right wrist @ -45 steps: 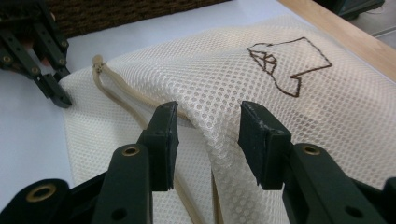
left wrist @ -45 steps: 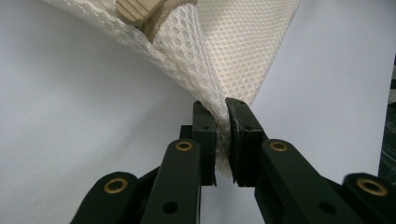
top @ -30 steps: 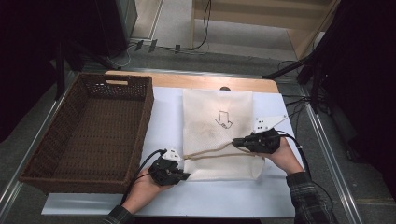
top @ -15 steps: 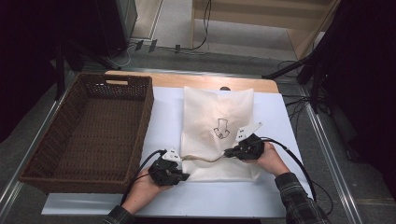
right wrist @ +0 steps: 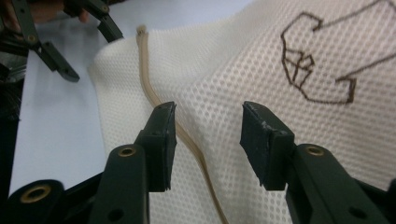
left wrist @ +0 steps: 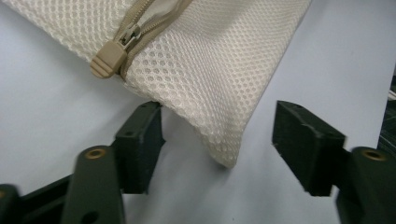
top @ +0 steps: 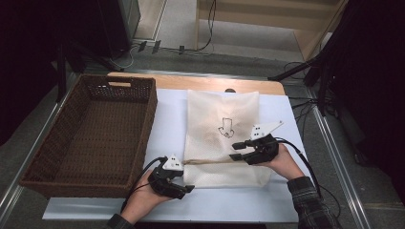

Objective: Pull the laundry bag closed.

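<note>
A white mesh bag [top: 222,109] with a drawn arrow [top: 224,128] lies flat on the white table cover [top: 169,112]. A tan zipper [top: 210,161] runs across its near part. My left gripper [top: 187,189] stands at the bag's near left corner. Its jaws have just been opening, and the corner [left wrist: 219,140] lies loose between them, beside the zipper pull [left wrist: 108,59]. My right gripper [top: 237,151] hovers over the bag right of centre. Its jaws have also just been opening, over the mesh and the zipper seam [right wrist: 148,88] without pressing either.
A large brown wicker basket [top: 95,138] stands left of the bag, close to my left hand. The wooden table edge [top: 143,76] runs along the back. Cables lie on the floor behind and to the right.
Both grippers went from shut to open and let go of the bag. The right gripper moved left along the zipper, and the raised zipper edge dropped flat.
</note>
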